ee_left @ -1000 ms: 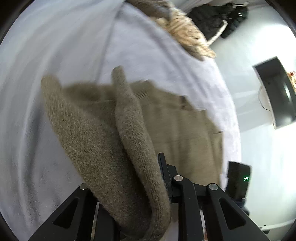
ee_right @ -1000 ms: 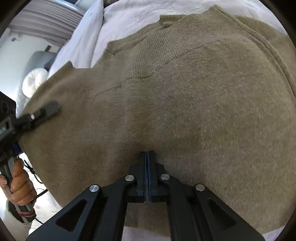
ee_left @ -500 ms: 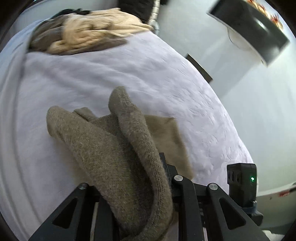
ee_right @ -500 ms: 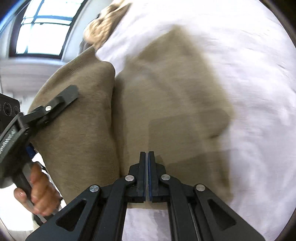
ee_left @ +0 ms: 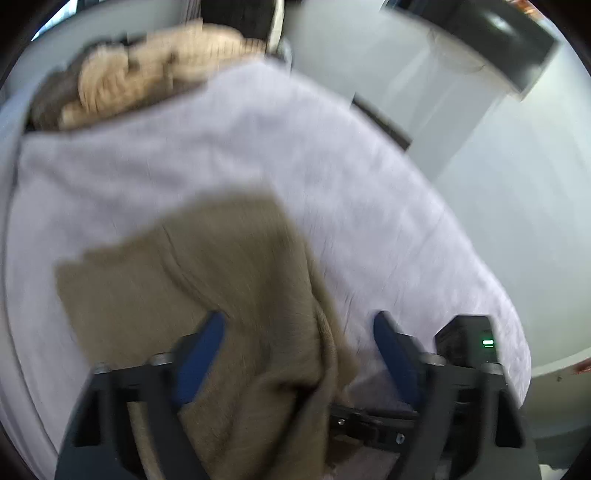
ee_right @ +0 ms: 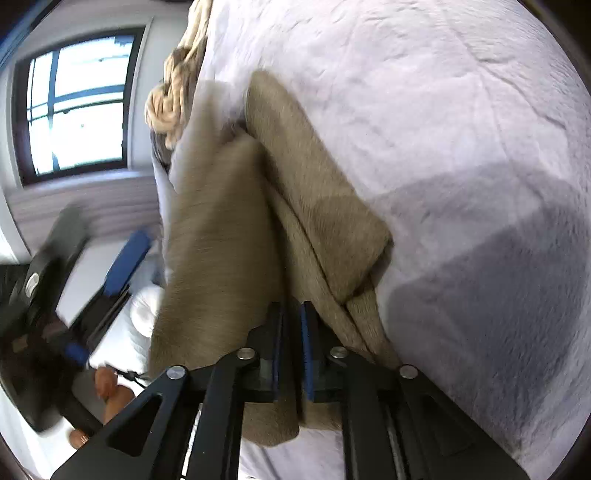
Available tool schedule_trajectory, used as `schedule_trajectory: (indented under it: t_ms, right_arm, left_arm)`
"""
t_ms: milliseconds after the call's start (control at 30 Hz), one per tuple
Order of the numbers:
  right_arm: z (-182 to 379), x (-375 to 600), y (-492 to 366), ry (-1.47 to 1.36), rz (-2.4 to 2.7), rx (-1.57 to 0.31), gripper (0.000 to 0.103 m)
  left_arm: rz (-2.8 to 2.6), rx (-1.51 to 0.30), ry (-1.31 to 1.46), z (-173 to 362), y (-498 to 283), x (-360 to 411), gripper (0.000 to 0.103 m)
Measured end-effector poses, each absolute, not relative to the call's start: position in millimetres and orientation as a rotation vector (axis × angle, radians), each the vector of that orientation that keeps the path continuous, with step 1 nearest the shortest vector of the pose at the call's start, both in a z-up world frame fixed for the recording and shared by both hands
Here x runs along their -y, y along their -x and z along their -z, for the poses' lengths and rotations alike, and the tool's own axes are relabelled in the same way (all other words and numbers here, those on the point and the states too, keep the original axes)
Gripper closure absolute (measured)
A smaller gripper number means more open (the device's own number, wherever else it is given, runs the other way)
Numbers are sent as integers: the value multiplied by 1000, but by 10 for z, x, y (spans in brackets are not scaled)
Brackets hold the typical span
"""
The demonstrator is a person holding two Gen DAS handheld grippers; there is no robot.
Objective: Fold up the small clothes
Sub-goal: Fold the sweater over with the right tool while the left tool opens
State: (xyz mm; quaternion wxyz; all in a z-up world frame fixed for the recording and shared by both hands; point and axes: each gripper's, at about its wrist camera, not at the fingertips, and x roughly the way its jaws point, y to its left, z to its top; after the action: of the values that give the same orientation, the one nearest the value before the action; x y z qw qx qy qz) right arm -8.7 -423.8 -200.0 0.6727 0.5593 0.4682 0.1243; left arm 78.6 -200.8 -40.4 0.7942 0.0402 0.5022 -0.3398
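Note:
An olive-brown knit sweater (ee_left: 207, 280) lies folded in layers on the white bedspread (ee_left: 258, 155). My left gripper (ee_left: 298, 319) stands over its near edge, its jaws opening wide. A fold of cloth bulges up between the blue pads (ee_left: 199, 354), which do not press on it. In the right wrist view the sweater (ee_right: 321, 206) runs away from my right gripper (ee_right: 291, 306). Its jaws are opening a narrow gap, with the sweater's edge loose between them. The left gripper (ee_right: 127, 264) shows blurred at the left there, held by a hand (ee_right: 110, 391).
A heap of beige and brown clothes (ee_left: 147, 74) lies at the far end of the bed, also seen as the heap (ee_right: 173, 99). The bed edge curves along the right, with pale floor beyond. A dark screen (ee_left: 517, 33) is on the wall, a window (ee_right: 77, 103) to the left.
The left gripper has let go of the sweater and opened wide. The right jaws have parted slightly. The sweater, lifted and doubled over before, now lies folded on the bed.

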Motion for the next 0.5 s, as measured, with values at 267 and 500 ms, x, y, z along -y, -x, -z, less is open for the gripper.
schedule_trajectory:
  t_ms: [267,500]
  right_arm:
    - [2102,4508,129,-1561,-306,-846,32]
    - [1949,4471,-216,-1510,-396,-894,30]
  left_arm:
    - [556,-1043,-77,362,-895,1337,18]
    - [362,-1203,-38,950,-965,703,18]
